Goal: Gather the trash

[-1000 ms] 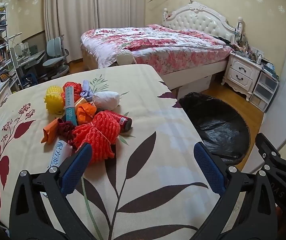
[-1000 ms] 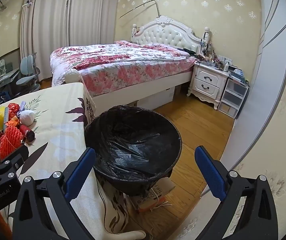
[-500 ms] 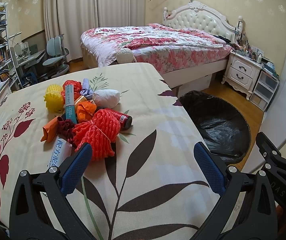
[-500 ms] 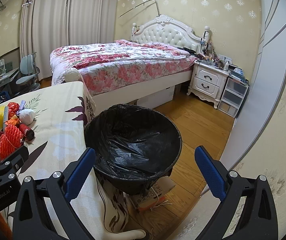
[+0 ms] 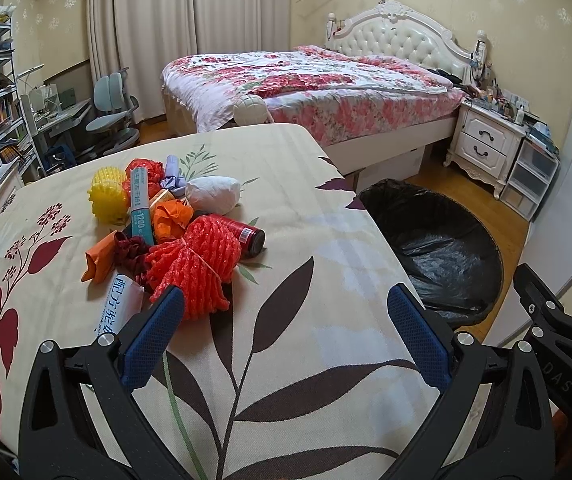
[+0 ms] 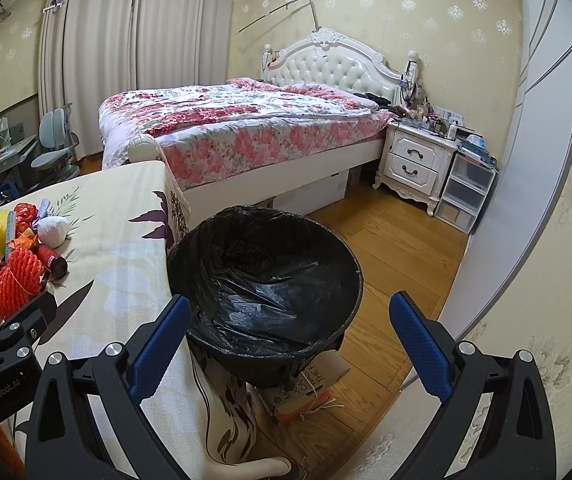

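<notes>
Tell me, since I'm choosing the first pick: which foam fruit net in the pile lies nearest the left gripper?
The large red foam net, at the pile's near edge beside the left gripper; the yellow foam net lies at the far side.

The left tongs (image 5: 286,332) hover wide open over the bench (image 5: 306,360), one tip just beside a red net (image 5: 193,268) in the trash pile, with the black-lined bin (image 5: 438,248) off the bench's right edge

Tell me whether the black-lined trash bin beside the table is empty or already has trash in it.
Empty, as far as visible. The right wrist view looks into the trash bin and shows only crumpled black liner; the trash pile lies on the table.
</notes>
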